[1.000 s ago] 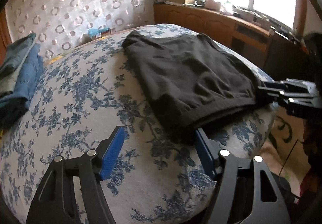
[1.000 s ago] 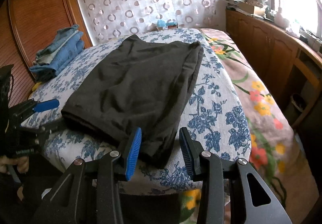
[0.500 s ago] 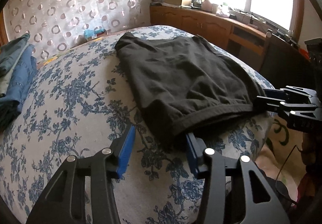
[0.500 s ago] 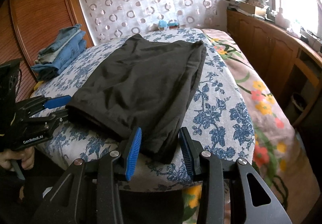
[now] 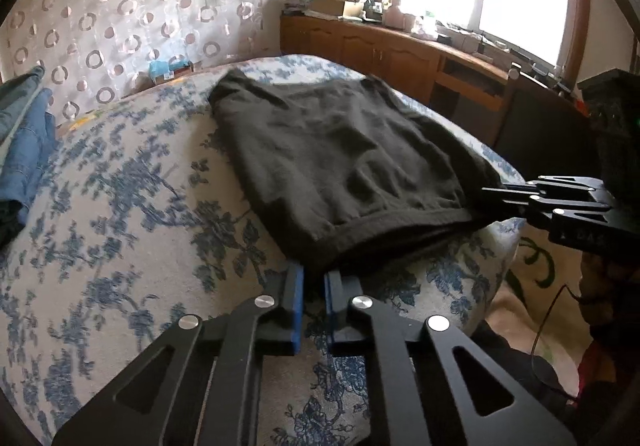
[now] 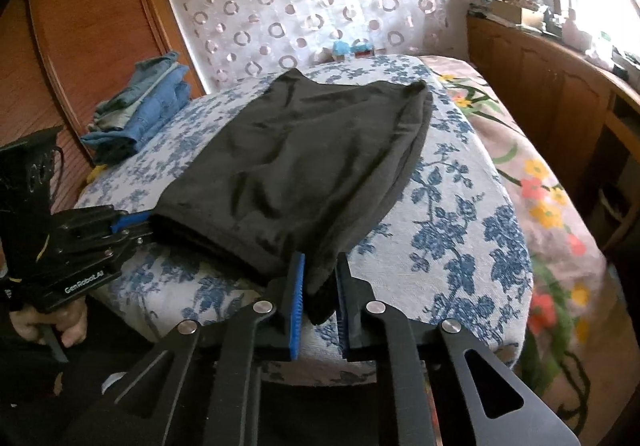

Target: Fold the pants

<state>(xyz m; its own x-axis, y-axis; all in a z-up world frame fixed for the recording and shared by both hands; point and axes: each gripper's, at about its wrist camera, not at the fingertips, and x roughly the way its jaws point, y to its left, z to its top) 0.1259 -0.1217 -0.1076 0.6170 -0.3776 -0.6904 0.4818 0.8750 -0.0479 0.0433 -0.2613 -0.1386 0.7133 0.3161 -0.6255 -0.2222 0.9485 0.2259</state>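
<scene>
pants: the dark pants [image 5: 340,169] lie flat and folded on my blue-flowered bed cover [image 5: 120,205], near hem at the cover's front edge.
left claw: my left gripper [image 5: 313,286] has just clamped down on the hem's left corner.
right claw: my right gripper [image 6: 320,286] has just closed on the hem's right corner, cloth between its pads.
jeans: a folded blue jeans pile [image 6: 140,113] sits at the cover's far left, well apart from the pants.

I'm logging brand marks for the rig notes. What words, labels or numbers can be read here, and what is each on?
"GenRobot.AI": white lettering on the black body of the left tongs, in the right wrist view.
Faint white letters on the right tongs body in the left wrist view: too blurred to read.
Nothing else is legible.
</scene>
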